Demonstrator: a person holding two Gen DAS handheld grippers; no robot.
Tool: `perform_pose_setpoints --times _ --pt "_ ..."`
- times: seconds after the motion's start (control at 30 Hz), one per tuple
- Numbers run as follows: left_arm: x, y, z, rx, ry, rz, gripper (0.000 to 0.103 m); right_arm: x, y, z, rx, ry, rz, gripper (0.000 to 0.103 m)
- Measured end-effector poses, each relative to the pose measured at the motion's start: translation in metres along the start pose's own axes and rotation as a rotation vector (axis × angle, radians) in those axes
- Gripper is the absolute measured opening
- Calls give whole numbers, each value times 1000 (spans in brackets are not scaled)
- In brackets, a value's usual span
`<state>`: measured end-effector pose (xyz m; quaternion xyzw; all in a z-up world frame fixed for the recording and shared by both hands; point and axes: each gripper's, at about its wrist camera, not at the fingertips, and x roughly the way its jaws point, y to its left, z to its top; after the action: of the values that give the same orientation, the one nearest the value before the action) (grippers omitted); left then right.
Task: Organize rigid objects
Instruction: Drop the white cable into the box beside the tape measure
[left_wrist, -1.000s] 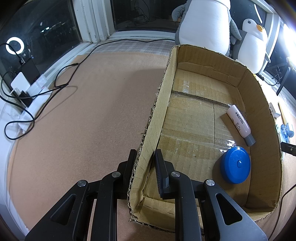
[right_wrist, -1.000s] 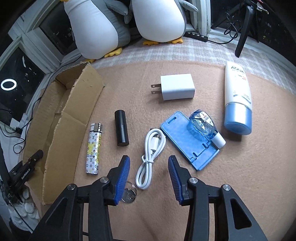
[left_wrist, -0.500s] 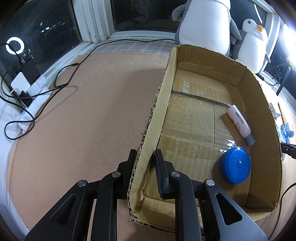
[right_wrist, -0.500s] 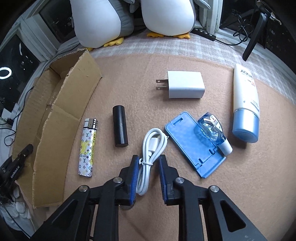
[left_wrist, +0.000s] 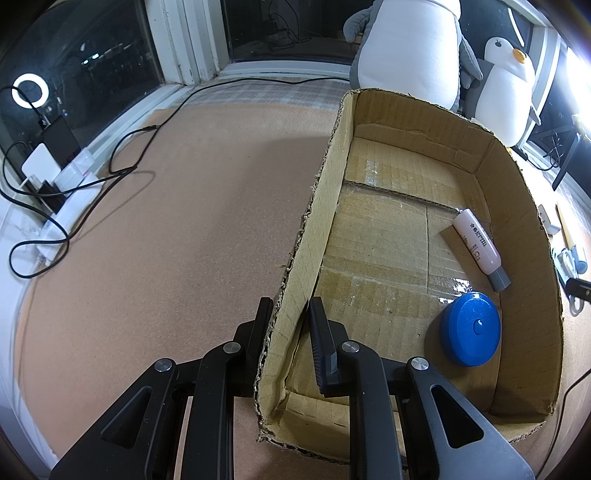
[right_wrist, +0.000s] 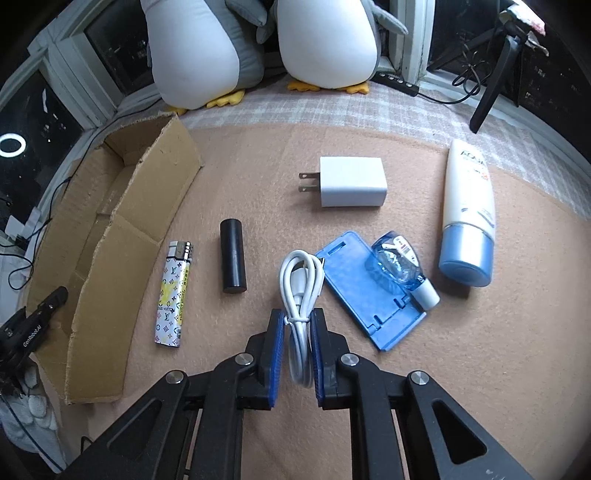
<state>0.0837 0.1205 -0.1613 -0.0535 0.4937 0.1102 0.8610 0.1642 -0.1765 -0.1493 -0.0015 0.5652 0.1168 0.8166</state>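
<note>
My left gripper (left_wrist: 290, 314) is shut on the near left wall of the open cardboard box (left_wrist: 317, 206). Inside the box lie a blue round case (left_wrist: 471, 328) and a small white tube with a grey cap (left_wrist: 480, 245). My right gripper (right_wrist: 298, 321) is shut on the coiled white cable (right_wrist: 300, 291), which lies on the tan mat. Around it lie a patterned lighter (right_wrist: 173, 293), a black cylinder (right_wrist: 232, 255), a white charger (right_wrist: 351, 181), a blue phone stand (right_wrist: 369, 291) with a small clear blue bottle (right_wrist: 397, 264) on it, and a white and blue lotion tube (right_wrist: 467, 214).
The box (right_wrist: 110, 236) stands left of the loose items, with the left gripper's tip (right_wrist: 33, 325) at its near corner. Two plush penguins (right_wrist: 258, 48) sit at the back. Black cables and a power strip (left_wrist: 59, 184) lie at the far left by the window.
My right gripper moved forward over the white cable and its fingers closed from wide open onto it. The left gripper and the box have not moved.
</note>
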Motion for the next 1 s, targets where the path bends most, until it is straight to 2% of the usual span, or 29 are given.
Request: perform_pose_setpoints --times 0.17,0.47,0.63,1.0 --pt "0 0 0 0 -1 0 18 -21 11 6 -9 -45 36 12" --pt "-1 2 0 -7 0 -5 18 -53 81 22 -123 -113 154 12" --pt "-1 3 0 -10 -2 -8 18 -57 118 22 -175 -120 202 12" --pt "-1 4 0 -16 -5 -15 18 -44 169 24 -239 -100 258 12"
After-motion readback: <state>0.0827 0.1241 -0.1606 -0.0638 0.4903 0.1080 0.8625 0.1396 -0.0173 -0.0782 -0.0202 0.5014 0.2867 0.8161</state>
